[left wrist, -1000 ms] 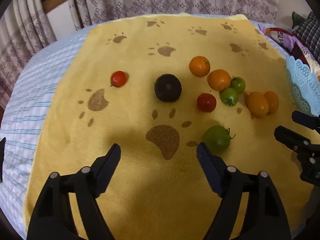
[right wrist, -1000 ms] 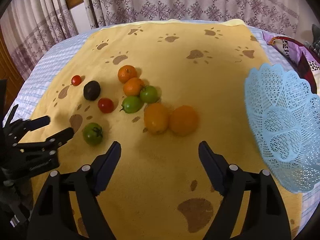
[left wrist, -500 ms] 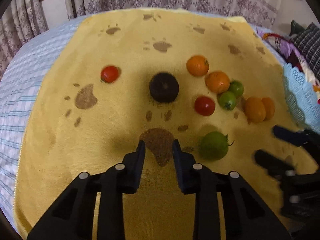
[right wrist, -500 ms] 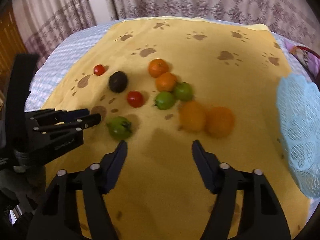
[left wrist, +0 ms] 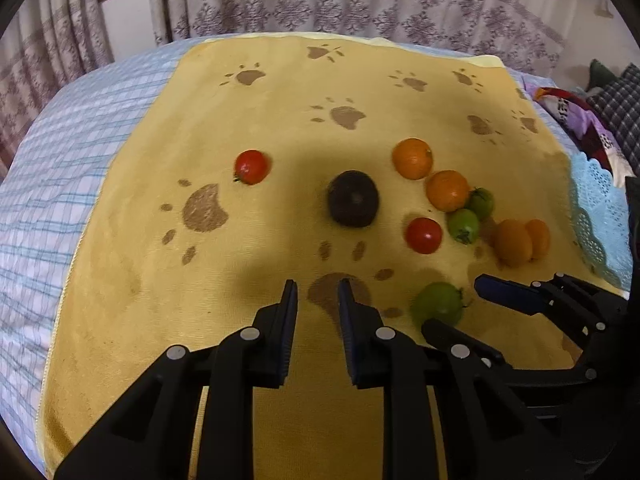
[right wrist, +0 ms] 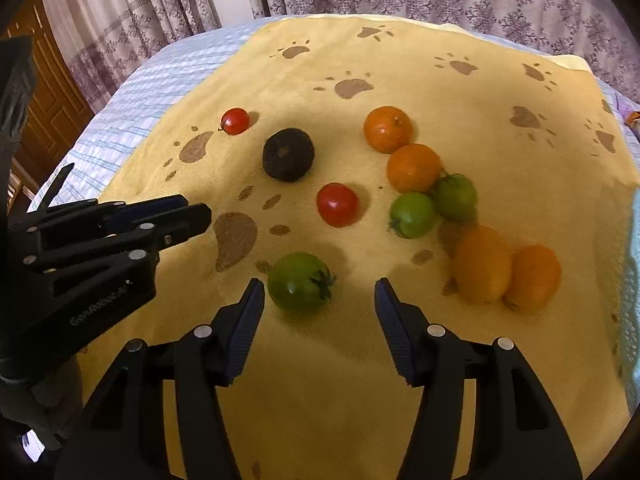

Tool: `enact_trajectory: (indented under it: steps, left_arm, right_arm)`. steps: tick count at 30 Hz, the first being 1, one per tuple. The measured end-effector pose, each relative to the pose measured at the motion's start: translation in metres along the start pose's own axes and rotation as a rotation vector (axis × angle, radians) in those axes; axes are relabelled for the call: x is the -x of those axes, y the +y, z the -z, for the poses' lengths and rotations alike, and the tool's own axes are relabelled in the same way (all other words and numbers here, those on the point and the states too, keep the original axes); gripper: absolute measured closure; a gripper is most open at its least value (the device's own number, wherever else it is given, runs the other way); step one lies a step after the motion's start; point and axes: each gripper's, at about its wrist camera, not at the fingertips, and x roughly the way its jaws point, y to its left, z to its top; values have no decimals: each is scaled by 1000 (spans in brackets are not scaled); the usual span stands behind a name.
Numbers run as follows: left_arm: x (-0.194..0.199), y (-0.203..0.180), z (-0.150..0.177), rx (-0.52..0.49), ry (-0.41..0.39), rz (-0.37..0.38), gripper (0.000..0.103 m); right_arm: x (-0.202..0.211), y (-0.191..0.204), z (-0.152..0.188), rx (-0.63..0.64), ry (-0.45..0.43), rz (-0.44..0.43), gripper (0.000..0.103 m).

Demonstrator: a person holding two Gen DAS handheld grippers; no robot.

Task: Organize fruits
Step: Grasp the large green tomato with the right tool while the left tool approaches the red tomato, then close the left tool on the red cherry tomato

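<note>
Since a second ago the left gripper (left wrist: 317, 285) has drawn its jaws together on nothing over a brown paw print of the yellow towel (right wrist: 440, 92), while the right gripper (right wrist: 319, 285) has slid across to the large green tomato (right wrist: 299, 287) and has just been narrowing its jaws. They are still apart, the tomato lying just beyond the tips, untouched. It rests on the towel with its stem end pointing right in the right wrist view; being round, it has no clear long axis

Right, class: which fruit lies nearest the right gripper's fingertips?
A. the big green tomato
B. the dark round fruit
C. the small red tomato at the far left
A: the big green tomato lies just ahead of the right gripper, between its open fingertips.
</note>
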Motion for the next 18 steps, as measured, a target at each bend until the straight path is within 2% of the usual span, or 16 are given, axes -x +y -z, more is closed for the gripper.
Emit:
enact_trajectory:
  steps: [2, 4, 5, 6, 7, 10, 18]
  left_arm:
    - [0, 0, 0, -3, -3, -5, 82]
    - [-1, -1, 1, -9, 1, -2, 80]
    - [-2, -1, 3, -11, 6, 0, 79]
    - [-4, -2, 4, -11, 12, 2, 73]
    - [-5, -1, 5, -10, 16, 3, 66]
    - [-8, 2, 5, -5, 21, 1, 58]
    - [-9, 32, -10, 77, 1, -27, 53]
  right_arm:
    - [-6, 1, -2, 2, 5, -18, 53]
    - [-7, 2, -2, 10, 4, -40, 64]
    - [-7, 3, -2, 14, 4, -50, 67]
    - [-6, 3, -1, 17, 4, -55, 69]
    - [-4, 2, 0, 17, 2, -57, 69]
    - [3, -2, 1, 2, 5, -70, 69]
    - [31, -15, 2, -6, -25, -58, 69]
